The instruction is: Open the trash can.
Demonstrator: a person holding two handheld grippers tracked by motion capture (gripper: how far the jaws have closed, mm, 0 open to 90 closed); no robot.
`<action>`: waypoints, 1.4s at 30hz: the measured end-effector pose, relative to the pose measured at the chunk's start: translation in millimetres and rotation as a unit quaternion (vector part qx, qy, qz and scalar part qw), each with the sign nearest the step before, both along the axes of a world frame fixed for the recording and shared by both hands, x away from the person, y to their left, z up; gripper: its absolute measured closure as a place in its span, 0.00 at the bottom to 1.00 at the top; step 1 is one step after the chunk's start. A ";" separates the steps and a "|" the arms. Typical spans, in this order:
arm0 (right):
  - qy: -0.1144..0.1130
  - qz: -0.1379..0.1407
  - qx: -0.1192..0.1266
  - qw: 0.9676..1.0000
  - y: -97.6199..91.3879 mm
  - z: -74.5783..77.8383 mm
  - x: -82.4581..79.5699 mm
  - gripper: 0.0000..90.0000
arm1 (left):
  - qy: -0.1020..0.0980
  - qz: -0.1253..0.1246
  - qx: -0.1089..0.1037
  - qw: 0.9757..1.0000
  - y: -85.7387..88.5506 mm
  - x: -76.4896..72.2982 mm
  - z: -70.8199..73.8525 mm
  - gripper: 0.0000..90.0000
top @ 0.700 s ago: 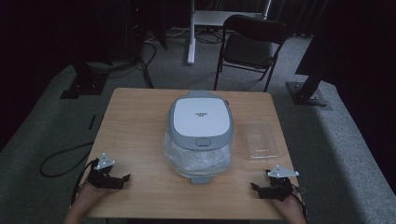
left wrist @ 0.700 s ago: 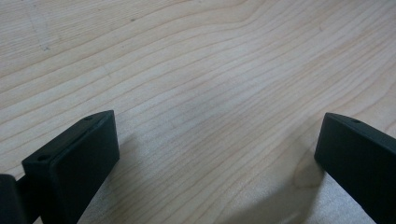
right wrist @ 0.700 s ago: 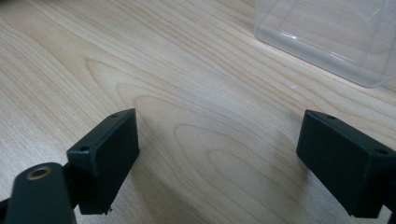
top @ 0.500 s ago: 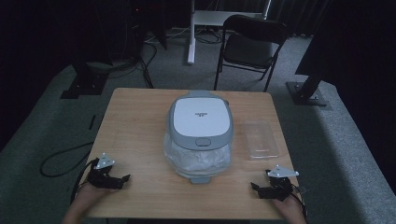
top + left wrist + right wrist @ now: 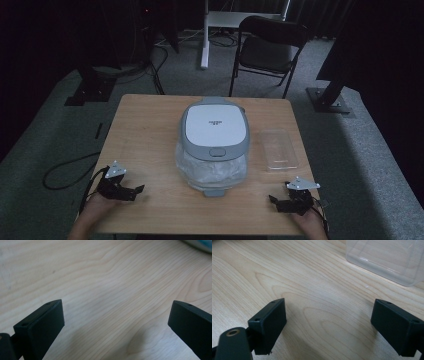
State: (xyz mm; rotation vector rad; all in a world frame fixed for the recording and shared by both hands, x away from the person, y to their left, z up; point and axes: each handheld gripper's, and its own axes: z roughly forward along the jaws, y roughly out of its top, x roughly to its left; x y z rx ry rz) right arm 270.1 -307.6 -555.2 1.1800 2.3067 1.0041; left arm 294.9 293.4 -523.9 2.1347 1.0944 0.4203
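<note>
Scene: a wooden table (image 5: 150, 130) carried a grey-and-white lidded appliance (image 5: 215, 127), much like a rice cooker, at its middle, standing on or in crumpled clear plastic wrap (image 5: 212, 172)
Appliance lid: it lay closed, with its latch button (image 5: 217, 152) on the near side facing the person
Container: a clear plastic container (image 5: 279, 149) sat just right of the appliance, apart from it; the right gripper view had its near corner (image 5: 387, 257) ahead of the jaws
Left gripper: the left gripper (image 5: 131, 190) rested at the near left corner of the table, well apart from the appliance, jaws spread wide with only bare wood between them in the left gripper view (image 5: 115, 322)
Right gripper: the right gripper (image 5: 278, 202) rested at the near right edge, jaws likewise parted and holding nothing (image 5: 329, 325), pointed toward the container but short of it
Change: compared with the earlier high views, both hands sat in the same near corners and the appliance and container lay where they had been; nothing had shifted
Meaning: the work had not yet begun; both grippers looked ready for a first reach, most likely toward the appliance or the container nearest the right hand
</note>
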 end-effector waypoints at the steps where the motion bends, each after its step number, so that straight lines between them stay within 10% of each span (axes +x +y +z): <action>1: 0.000 0.000 0.000 1.000 0.0 0.0 0.0 0.14 | -0.005 -0.011 -0.001 1.000 -4.9 0.3 8.4 0.01; 25: 0.000 0.000 0.000 1.000 0.0 0.0 0.0 0.14 | -0.072 -0.088 -0.049 0.992 -48.5 -6.3 76.9 0.01; 42: 0.000 0.000 0.000 1.000 0.0 0.0 0.0 0.14 | -0.121 -0.150 -0.076 0.978 -81.5 -11.8 129.0 0.01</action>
